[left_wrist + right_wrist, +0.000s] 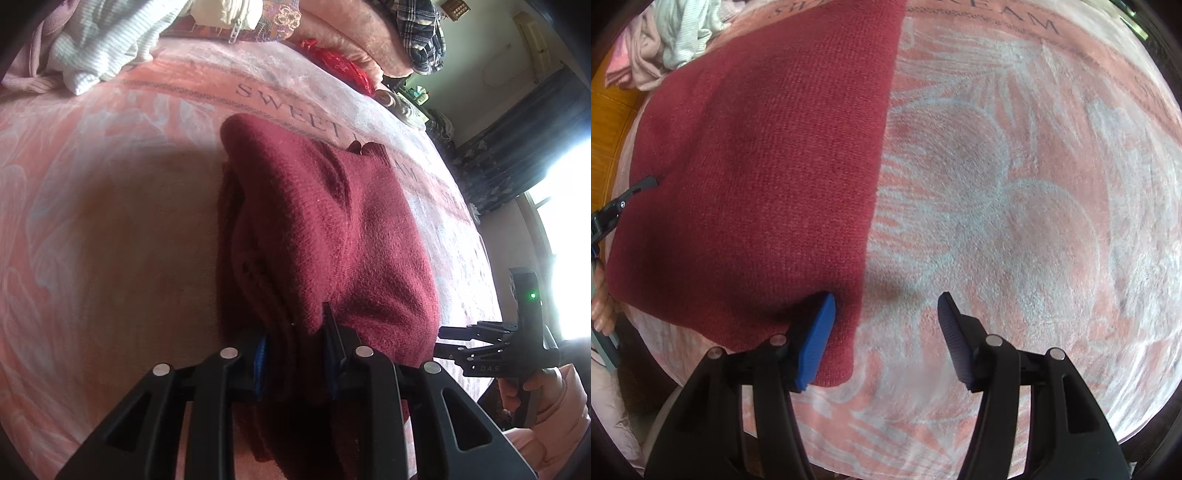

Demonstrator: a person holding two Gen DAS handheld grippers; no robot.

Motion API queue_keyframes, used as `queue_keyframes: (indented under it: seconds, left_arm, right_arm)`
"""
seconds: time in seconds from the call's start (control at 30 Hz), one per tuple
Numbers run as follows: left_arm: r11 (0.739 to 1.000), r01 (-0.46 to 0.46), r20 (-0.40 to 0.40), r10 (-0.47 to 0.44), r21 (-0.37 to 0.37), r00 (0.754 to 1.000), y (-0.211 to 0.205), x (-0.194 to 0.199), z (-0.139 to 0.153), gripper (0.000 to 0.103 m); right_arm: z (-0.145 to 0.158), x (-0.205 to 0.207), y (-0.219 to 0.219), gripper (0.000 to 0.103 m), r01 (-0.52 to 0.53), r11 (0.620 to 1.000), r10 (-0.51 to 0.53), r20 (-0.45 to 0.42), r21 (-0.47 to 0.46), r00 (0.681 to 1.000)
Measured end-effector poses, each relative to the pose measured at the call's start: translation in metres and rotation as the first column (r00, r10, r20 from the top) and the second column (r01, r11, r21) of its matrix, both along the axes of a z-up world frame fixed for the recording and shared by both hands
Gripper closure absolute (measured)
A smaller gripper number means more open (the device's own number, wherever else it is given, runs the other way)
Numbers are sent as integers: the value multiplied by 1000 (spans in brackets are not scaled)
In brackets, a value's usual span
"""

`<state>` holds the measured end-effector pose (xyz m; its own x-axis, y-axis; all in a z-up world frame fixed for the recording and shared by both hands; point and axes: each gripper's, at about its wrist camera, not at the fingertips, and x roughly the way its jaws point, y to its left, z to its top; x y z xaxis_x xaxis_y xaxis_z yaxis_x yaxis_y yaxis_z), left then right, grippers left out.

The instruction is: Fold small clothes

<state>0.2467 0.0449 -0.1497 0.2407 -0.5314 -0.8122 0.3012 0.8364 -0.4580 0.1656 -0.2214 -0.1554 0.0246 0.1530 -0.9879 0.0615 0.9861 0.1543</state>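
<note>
A dark red knitted garment [325, 229] lies folded on the pink flowered blanket [110, 184]. My left gripper [295, 332] is shut on the garment's near edge, with layers of knit bunched between its blue pads. In the right wrist view the garment [757, 166] lies flat at the left. My right gripper [886, 332] is open and empty, its left pad [816, 339] over the garment's near right corner and its right pad over bare blanket [1015, 221]. The right gripper also shows in the left wrist view [480, 347], at the garment's right edge.
A heap of other clothes [96, 48], white striped and pale pink, lies at the blanket's far left. Pillows and a plaid cloth [421, 33] are piled at the far side. A bright window [569, 240] is at the right. An orange wooden bed edge [609, 129] runs along the left.
</note>
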Motion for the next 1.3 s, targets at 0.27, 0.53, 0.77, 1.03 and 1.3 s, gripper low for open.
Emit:
queue_keyframes:
  seconds: [0.27,0.53,0.77,1.03,1.3]
  left_arm:
    - [1000,2,36,-3,27,999,-3,-4,2,76]
    - [998,-22,75,17,57,997,-6,-12,3,74]
    - [997,-24,126,14,79,992,-9,-20,5,74]
    - [994,-20,159,3,105,987,-9,-26,9,71]
    - [988,-60,220,28,139,975,12,-56,44,56]
  right_arm:
    - [4,-5,3,46,-45,998,47,27,-47,999]
    - [6,-9,-2,46,-19,1000,20,43,-18,999]
    - [9,-11,-10,46,-21,1000,21,49,1,999]
    - [9,-17,-10,46,-40,999,40,62,-4,997]
    - [20,-30,-19,46,-21,997,18,42,76,999]
